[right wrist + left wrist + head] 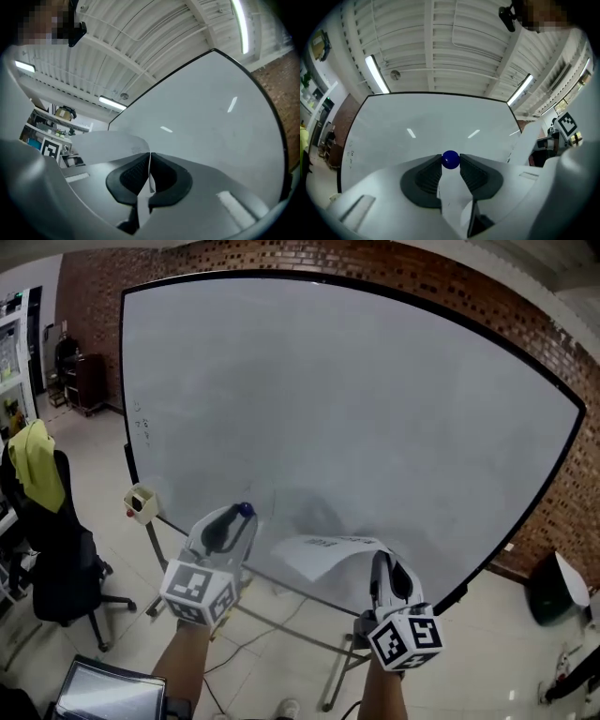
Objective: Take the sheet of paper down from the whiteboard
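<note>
Closest to the lens, the right gripper point(381, 561) has its jaws pinched together on the edge of the sheet of paper point(323, 553). In the right gripper view that edge stands upright between the dark pads point(133, 176), and the rest of the sheet curves away to the gripper's left. From the head view the paper's long axis runs roughly level. Its free end points from the right gripper toward the left gripper point(236, 519), and the sheet is bowed upward along the way. It hangs in front of the lower part of the whiteboard point(356, 418); whether it touches the board cannot be told. A line of print near its upper edge is too small to read.

The left gripper, just beside the paper's free end, clamps a small blue ball magnet point(450, 159) between its fingertips, with the jaws held apart by the ball's width.

Further left of the left gripper, a small beige holder point(141, 502) sits at the whiteboard's lower corner; its contents cannot be made out. Beyond it stands a black office chair point(58, 559) with a yellow cloth point(36, 470) draped over the back. Well to the right of the right gripper, a black bin point(553, 594) stands by the brick wall point(572, 493).
</note>
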Available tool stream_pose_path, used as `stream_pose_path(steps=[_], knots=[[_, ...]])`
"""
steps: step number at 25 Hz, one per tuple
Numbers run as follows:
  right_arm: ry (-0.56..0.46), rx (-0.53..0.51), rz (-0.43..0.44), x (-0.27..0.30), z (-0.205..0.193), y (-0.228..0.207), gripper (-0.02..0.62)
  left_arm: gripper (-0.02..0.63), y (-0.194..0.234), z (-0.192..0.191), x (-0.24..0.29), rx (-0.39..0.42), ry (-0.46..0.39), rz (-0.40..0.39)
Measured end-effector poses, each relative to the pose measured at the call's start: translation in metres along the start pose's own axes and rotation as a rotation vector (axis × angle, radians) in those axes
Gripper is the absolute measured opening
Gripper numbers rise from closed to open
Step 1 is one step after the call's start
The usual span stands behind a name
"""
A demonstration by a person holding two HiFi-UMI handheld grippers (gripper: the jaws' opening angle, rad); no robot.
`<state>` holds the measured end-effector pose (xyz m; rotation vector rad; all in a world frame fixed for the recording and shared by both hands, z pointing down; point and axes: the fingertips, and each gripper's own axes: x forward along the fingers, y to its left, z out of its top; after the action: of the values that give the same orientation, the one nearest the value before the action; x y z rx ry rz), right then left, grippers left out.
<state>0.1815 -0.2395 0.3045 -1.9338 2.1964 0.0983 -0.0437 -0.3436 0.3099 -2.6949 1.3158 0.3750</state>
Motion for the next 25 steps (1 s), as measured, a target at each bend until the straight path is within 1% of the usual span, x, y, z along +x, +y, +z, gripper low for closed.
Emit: stream_pose_path(steps=[3,6,11,13,16,19,23,25], knots=[[0.009,0.002,-0.070,-0.023,-0.028,0.020,0.014,0.123,0.004,-0.022,-0.023,-0.031,0.031,-0.050],[0.029,-0.030,-0.120,-0.046,-0.051,0.046,0.014,0.123,-0.003,-0.043,-0.048,-0.061,0.041,-0.100],[0.073,-0.083,-0.193,-0.081,-0.086,0.081,0.014,0.123,-0.018,-0.074,-0.089,-0.102,0.070,-0.133],[0.089,-0.082,-0.211,-0.092,-0.100,0.087,0.014,0.123,-0.027,-0.088,-0.100,-0.104,0.099,-0.150],[0.117,-0.068,-0.230,-0.103,-0.121,0.090,0.014,0.123,-0.041,-0.101,-0.110,-0.075,0.120,-0.176],[0.122,-0.069,-0.231,-0.103,-0.127,0.095,0.014,0.123,-0.049,-0.103,-0.114,-0.045,0.130,-0.197],[0.106,-0.096,-0.224,-0.101,-0.122,0.104,0.014,0.123,-0.051,-0.100,-0.118,-0.055,0.124,-0.188],[0.110,-0.103,-0.231,-0.103,-0.122,0.103,0.014,0.123,-0.053,-0.102,-0.120,-0.042,0.135,-0.189]])
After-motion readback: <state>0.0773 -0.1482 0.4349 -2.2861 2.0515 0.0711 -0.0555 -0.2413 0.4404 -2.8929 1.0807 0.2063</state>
